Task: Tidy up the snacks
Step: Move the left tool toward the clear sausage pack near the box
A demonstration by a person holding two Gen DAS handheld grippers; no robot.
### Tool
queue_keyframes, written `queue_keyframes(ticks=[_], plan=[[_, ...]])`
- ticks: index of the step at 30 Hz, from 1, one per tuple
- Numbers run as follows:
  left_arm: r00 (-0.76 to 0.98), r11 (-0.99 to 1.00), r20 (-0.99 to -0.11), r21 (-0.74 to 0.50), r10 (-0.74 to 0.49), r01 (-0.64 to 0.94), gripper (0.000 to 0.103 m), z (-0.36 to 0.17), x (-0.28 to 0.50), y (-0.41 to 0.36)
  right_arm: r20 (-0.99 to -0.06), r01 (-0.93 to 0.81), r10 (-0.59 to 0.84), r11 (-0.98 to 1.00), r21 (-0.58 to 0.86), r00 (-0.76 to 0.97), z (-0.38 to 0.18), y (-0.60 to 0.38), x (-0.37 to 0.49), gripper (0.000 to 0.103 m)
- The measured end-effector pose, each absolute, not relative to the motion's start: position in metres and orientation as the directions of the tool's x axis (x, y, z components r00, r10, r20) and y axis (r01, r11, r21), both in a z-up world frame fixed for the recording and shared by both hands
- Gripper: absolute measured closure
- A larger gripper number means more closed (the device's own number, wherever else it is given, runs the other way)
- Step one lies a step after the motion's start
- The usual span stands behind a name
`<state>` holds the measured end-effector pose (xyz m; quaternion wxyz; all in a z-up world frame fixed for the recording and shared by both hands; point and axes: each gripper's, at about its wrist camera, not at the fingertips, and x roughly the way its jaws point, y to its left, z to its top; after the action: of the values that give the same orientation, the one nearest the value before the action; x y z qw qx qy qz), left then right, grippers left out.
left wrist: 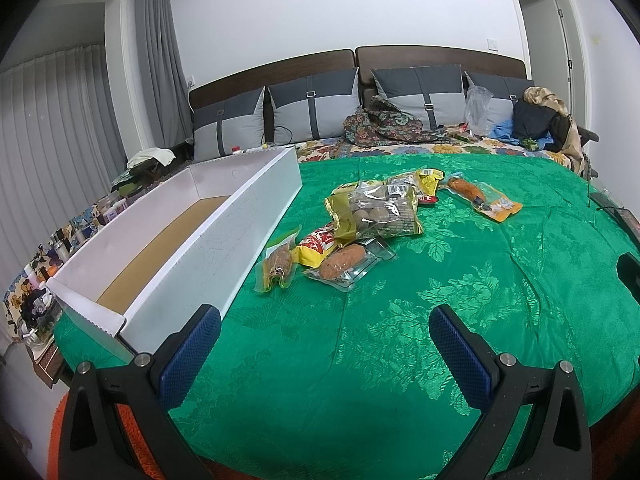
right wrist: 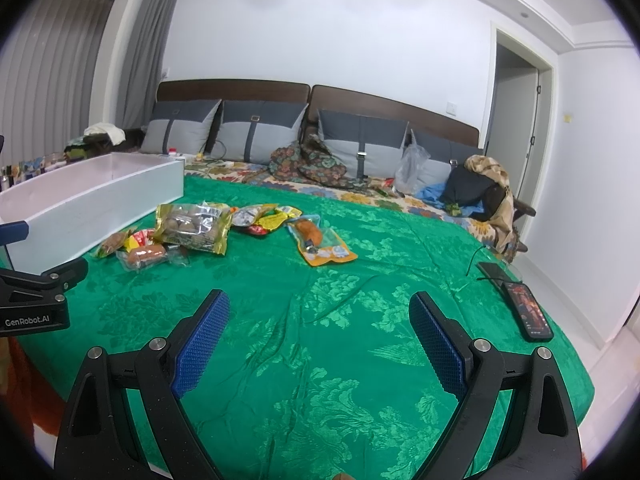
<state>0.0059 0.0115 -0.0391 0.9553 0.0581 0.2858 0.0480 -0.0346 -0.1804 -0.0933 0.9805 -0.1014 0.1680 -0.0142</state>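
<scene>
1. Left gripper [left wrist: 324,344] hovers with its jaws spread wide, empty, just beside the white box [left wrist: 224,236].
2. Right gripper [right wrist: 319,338] likewise gapes, holding nothing.
3. Snack packets [left wrist: 376,216] lie heaped on the green bedspread [left wrist: 460,320], just right of the box.

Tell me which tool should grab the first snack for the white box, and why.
Left, probably. The left tool hangs open beside the white box, and the corn packet and sausage packet lie just ahead. The right tool, also open, sits farther right, nearer the phone.
</scene>
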Motion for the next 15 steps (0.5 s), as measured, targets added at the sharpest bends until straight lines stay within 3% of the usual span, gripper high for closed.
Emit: queue_keyframes(ticks=[11,15], plan=[[0.82,0.99,-0.56,0.131,0.118,-0.054,0.0,-0.045,0.009,0.011,-0.327,-0.006,-0.062,0.979,-0.202,0.943,-0.094,-0.18,-0.034,0.01],[0.764,0.99,-0.635,0.142,0.109,-0.023,0.0,-0.06,0.03,0.005,-0.335,-0.005,-0.061,0.981,-0.193,0.94,-0.094,-0.181,-0.033,0.01]])
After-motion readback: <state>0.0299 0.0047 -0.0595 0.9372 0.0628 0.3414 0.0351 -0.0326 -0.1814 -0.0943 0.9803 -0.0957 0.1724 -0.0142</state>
